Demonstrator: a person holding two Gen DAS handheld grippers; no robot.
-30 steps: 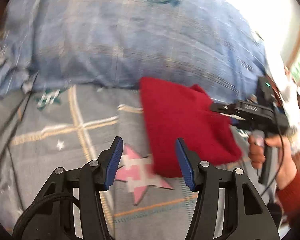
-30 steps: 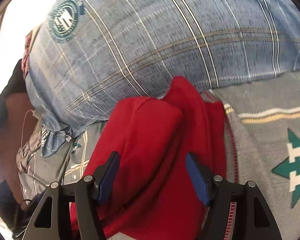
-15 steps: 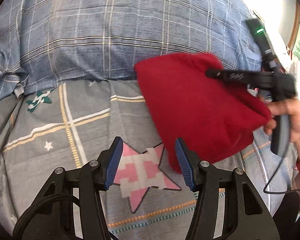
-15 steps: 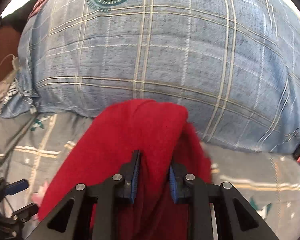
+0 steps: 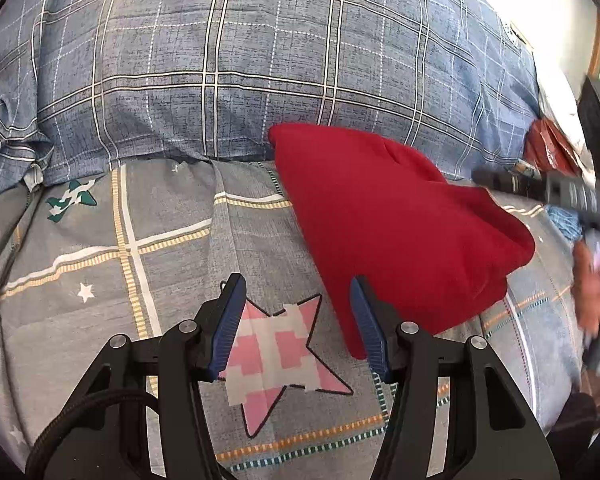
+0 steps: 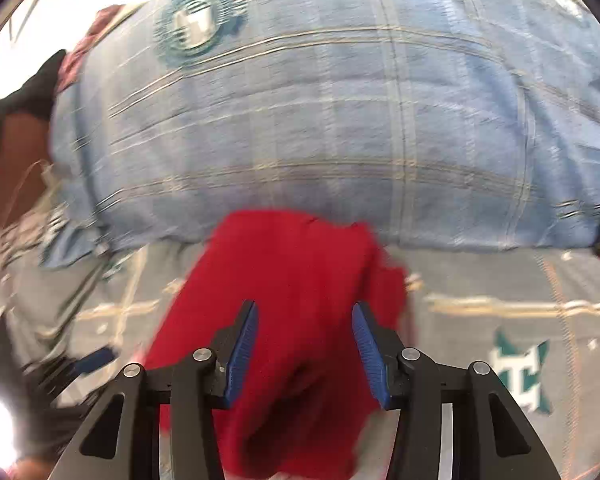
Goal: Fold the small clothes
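A folded red garment [image 5: 396, 224] lies on the grey patterned bedsheet [image 5: 140, 248], its far edge against a blue plaid pillow [image 5: 260, 72]. My left gripper [image 5: 296, 320] is open and empty, just left of the garment's near corner, over a pink star print. My right gripper [image 6: 304, 344] is open, its blue pads on either side above the red garment [image 6: 292, 280]; the view is blurred. In the left wrist view the right gripper's body [image 5: 572, 196] sits at the garment's right edge.
The big blue plaid pillow [image 6: 340, 120] with a round green badge fills the back. A red bag [image 5: 548, 148] and blue fabric lie at the bed's right edge. Dark clothing and a wooden surface show at the left in the right wrist view.
My right gripper was shut on the red garment half a second ago and has opened, letting it drop onto the sheet. The left gripper stayed open and nearly still.
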